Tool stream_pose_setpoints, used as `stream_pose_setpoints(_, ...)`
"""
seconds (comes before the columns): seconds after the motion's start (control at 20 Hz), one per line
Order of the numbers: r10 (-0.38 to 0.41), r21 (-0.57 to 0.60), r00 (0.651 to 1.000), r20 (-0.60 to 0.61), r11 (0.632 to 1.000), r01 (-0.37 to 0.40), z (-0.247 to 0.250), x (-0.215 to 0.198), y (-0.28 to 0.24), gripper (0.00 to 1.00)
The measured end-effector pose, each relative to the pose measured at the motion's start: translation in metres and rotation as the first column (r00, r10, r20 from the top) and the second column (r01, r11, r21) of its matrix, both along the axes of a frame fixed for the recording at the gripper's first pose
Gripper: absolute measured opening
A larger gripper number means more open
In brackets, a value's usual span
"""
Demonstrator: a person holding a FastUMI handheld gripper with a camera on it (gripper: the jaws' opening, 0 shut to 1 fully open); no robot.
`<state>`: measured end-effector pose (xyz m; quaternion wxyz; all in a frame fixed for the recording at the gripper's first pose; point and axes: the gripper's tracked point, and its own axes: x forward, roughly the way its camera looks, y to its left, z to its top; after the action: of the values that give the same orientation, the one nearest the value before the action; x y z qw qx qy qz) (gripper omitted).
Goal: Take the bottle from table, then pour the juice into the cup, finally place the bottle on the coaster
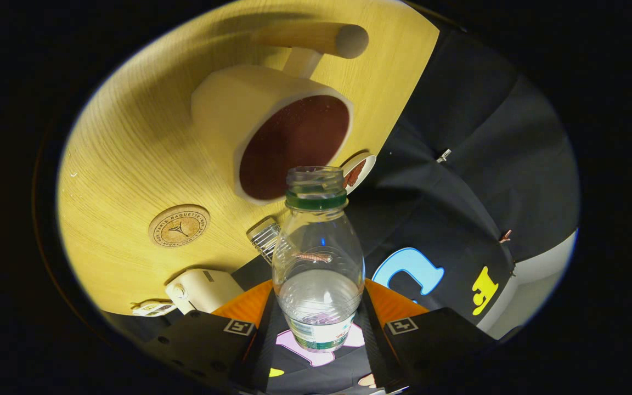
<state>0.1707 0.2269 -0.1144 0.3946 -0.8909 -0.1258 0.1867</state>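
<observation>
A clear plastic bottle (319, 258) with a green neck ring and no cap sits between my two fingers, and my gripper (319, 329) is shut on its lower body. The view is rolled, so the bottle is tilted toward the table. Its open mouth lies just in front of the rim of a cream cup (272, 129) with a dark red inside and a wooden handle (316, 38). Some clear liquid remains in the bottle's lower part. A round cork coaster (179, 225) lies on the yellow wooden table (124, 148), beside the cup.
A small ridged transparent object (265, 237) lies near the table edge behind the bottle. A cream box-like device (201, 289) rests at the table's edge by my left finger. A small white piece with a red mark (357, 170) is beyond the cup. Black cloth wall stands past the table.
</observation>
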Motion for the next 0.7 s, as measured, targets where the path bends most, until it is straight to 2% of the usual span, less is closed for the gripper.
stream_pose_setpoints(0.15,-0.018,0.027,1.0,-0.009,0.999,0.018,0.004,-0.001,-0.004,0.72)
stream_pose_setpoints(0.4,-0.08,0.147,0.995,-0.06,0.985,0.088,0.012,-0.011,-0.017,0.72)
stream_pose_setpoints(0.55,-0.14,0.276,0.982,-0.13,0.946,0.171,0.021,-0.014,-0.023,0.72)
stream_pose_setpoints(0.7,-0.161,0.396,0.972,-0.173,0.892,0.219,0.039,-0.013,-0.027,0.72)
